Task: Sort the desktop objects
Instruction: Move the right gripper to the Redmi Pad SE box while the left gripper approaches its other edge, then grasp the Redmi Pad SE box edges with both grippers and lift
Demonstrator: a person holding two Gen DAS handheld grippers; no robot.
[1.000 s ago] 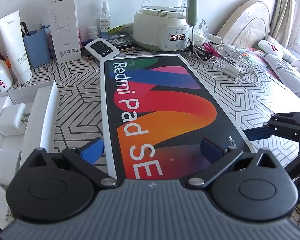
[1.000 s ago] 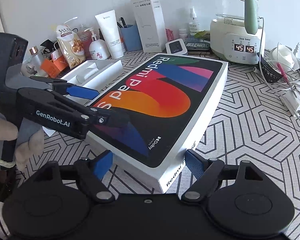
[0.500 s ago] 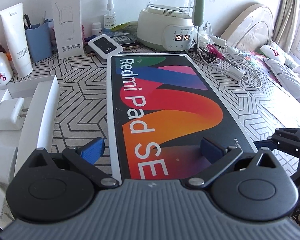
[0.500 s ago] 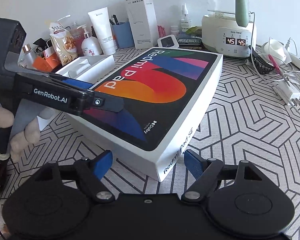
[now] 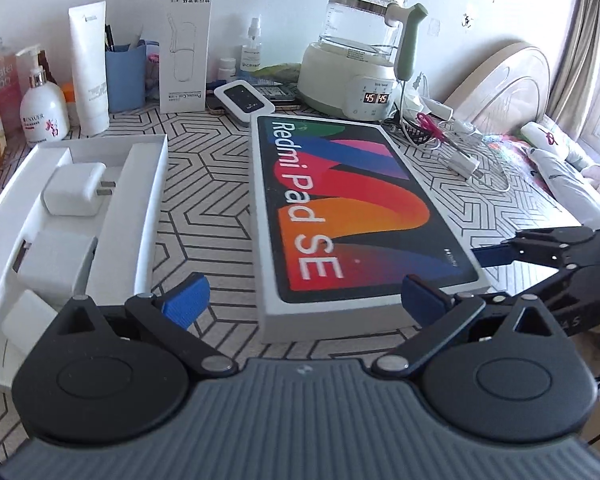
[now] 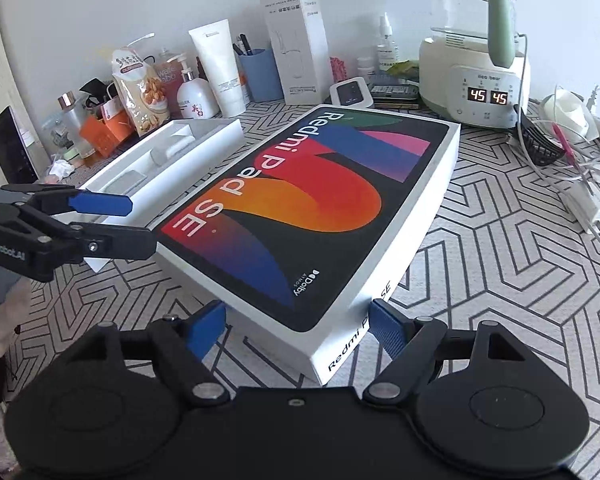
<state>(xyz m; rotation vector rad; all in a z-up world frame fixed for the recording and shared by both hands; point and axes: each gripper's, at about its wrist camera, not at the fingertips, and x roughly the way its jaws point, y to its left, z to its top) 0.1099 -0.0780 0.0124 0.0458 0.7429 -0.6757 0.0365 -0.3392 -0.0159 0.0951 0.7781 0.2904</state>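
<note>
A Redmi Pad SE box (image 5: 352,216) with a colourful lid lies flat on the patterned tabletop; it also shows in the right wrist view (image 6: 312,216). A white open tray (image 5: 136,208) to its left holds a white charger (image 5: 74,194) and white inserts. My left gripper (image 5: 304,300) is open and empty, just short of the box's near end. My right gripper (image 6: 296,326) is open and empty, at the box's near right corner. Each gripper shows in the other's view, the right one (image 5: 500,256) and the left one (image 6: 112,220).
Along the back wall stand a kettle (image 5: 364,64), a tall white carton (image 5: 184,40), a blue pen cup (image 5: 126,76), a white tube (image 5: 88,68), a lotion bottle (image 5: 44,108) and a small white device (image 5: 244,100). Cables and a plug (image 5: 464,164) lie at the right, next to a bed.
Both grippers have drawn back from the box and risen a little; the box's near end is now fully in view. Both stay open. The box has not moved.
</note>
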